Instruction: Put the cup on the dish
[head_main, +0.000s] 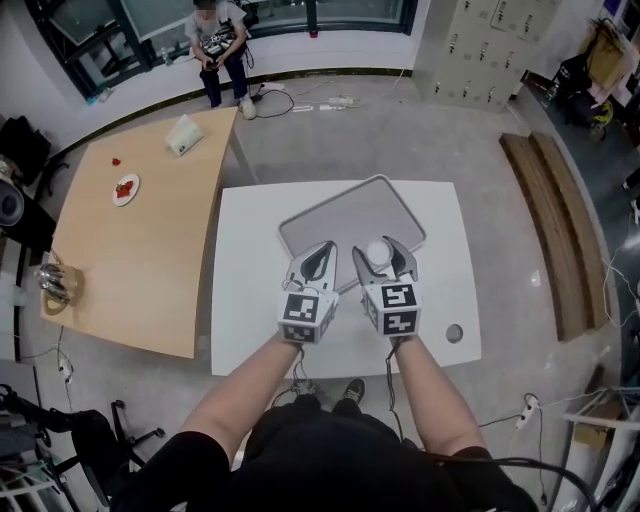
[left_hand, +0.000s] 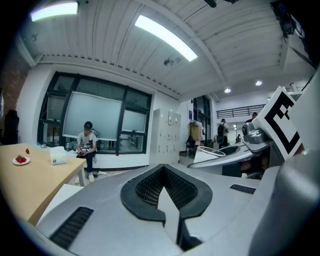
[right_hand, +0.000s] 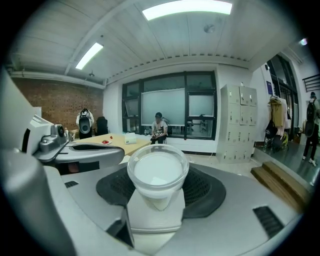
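Note:
A clear, white-looking cup (head_main: 377, 251) stands upright between the jaws of my right gripper (head_main: 381, 256), which is shut on it; in the right gripper view the cup (right_hand: 157, 172) fills the middle. The gripper holds it over the near edge of a grey rectangular tray (head_main: 350, 213) lying on the white table (head_main: 250, 300). My left gripper (head_main: 320, 254) hovers just to the left, jaws shut with nothing between them, as the left gripper view (left_hand: 167, 195) also shows. A small white dish (head_main: 125, 189) with red pieces sits far off on the wooden table.
The wooden table (head_main: 140, 260) stands left of the white one, with a tissue box (head_main: 184, 134) and a metal kettle (head_main: 55, 283) on it. A round hole (head_main: 454, 333) marks the white table's right front. A person (head_main: 218, 50) sits by the windows. Wooden planks (head_main: 555, 220) lie at right.

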